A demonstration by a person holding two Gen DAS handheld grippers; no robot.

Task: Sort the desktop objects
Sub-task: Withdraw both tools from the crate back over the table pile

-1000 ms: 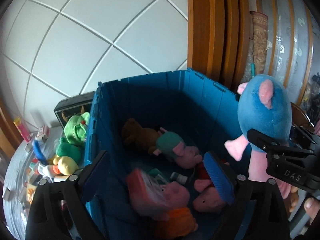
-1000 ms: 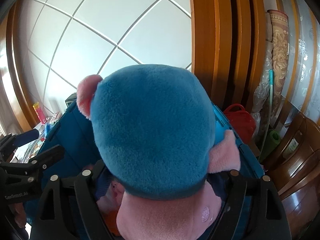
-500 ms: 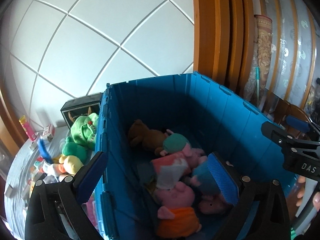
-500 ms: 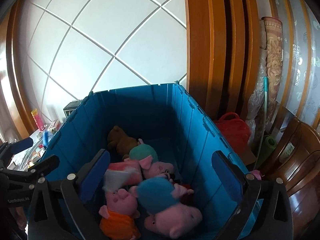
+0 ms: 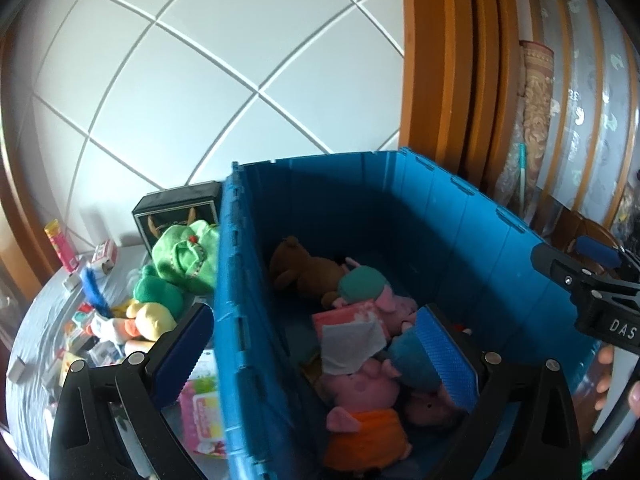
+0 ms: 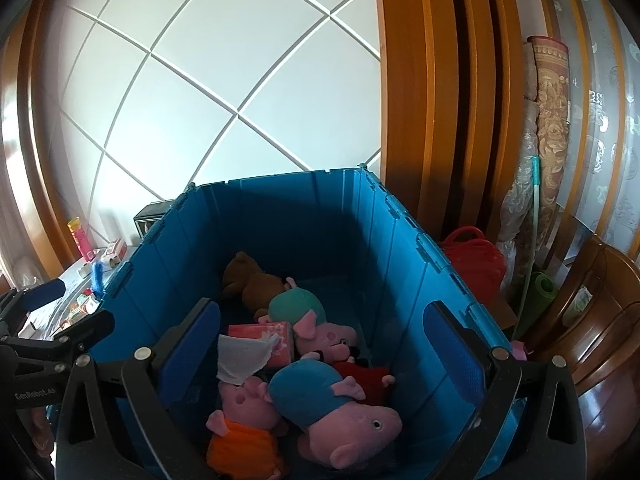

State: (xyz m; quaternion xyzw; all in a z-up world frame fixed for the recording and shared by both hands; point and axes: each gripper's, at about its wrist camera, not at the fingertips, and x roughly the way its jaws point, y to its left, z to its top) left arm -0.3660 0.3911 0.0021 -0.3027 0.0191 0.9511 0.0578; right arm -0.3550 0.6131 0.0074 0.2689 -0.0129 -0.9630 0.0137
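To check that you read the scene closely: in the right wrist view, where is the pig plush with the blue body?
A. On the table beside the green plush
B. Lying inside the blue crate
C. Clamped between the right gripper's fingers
B: the blue-bodied pig plush lies among other toys inside the blue crate, and the right gripper is open and empty.

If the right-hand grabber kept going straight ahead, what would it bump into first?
Most likely the blue-clad pig plush lying in the blue bin, directly between the open right gripper fingers; depth is hard to judge.

blue-hooded pink pig plush (image 6: 336,412) | lay on its side | in blue crate (image 6: 404,280) | among other plush toys (image 6: 280,312)
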